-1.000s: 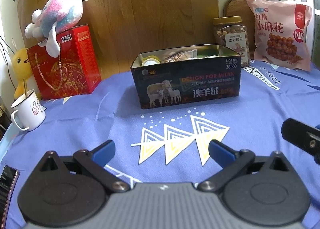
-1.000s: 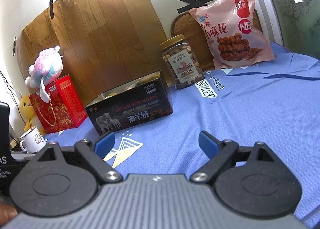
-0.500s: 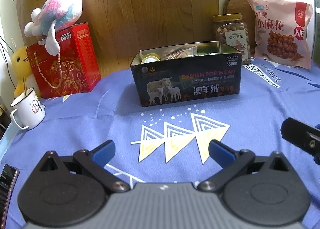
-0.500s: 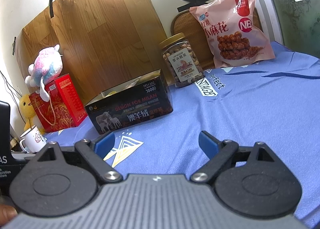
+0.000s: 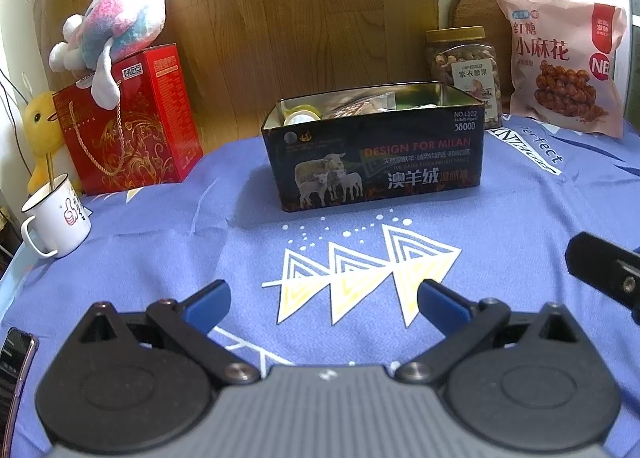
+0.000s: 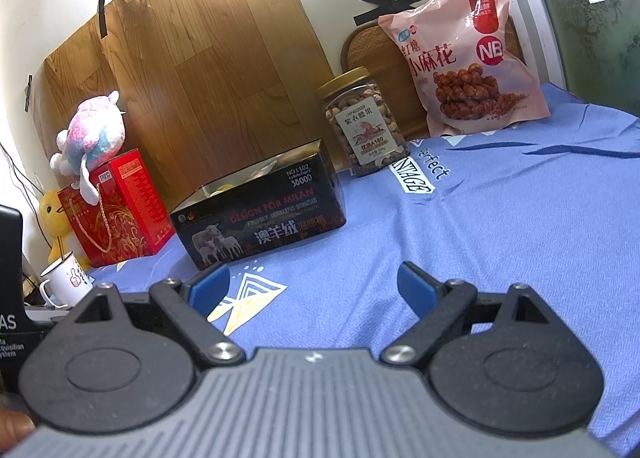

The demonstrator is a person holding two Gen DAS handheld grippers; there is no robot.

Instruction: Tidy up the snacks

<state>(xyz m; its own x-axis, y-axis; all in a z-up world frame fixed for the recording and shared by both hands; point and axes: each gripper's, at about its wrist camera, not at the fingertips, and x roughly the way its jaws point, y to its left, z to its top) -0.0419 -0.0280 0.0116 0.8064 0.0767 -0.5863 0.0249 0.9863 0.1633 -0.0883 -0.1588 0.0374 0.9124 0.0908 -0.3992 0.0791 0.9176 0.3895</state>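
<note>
Both grippers, left (image 5: 324, 304) and right (image 6: 314, 284), hold fingers wide apart, gripping nothing.

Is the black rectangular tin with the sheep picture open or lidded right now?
Open. The black rectangular tin has no lid; its shiny inner walls and several items inside show over the rim.

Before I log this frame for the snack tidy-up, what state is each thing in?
Left tool: open, empty.
Right tool: open, empty.
Black rectangular metal tin: lidless, holding items.
Clear plastic nut jar: upright, gold lid on.
Pink snack bag: leaning upright, appears sealed.
White enamel mug: upright.
</note>
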